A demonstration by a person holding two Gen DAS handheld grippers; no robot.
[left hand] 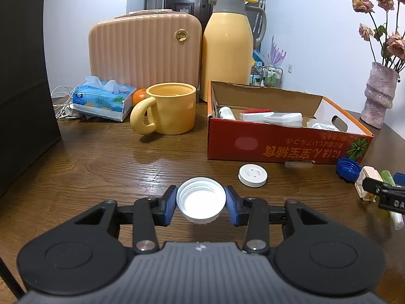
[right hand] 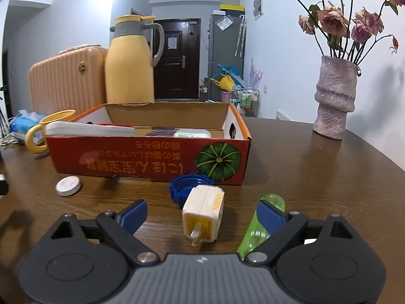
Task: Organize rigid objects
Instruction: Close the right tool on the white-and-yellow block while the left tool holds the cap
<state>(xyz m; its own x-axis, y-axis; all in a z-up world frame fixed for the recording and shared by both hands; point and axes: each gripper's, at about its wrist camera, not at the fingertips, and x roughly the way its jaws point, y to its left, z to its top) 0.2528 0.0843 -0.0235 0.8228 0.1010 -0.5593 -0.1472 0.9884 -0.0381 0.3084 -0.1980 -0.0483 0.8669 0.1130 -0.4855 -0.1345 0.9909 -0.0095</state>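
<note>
White cap sits clamped between the left tool's blue pads.

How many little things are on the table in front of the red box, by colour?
White: 2, cap in the left gripper and disc
Blue: 1, cap
Cream: 1, plug
Green: 1, tube
Total: 5

A home: wooden table; vase of dried roses; thermos; suitcase; front door
</note>
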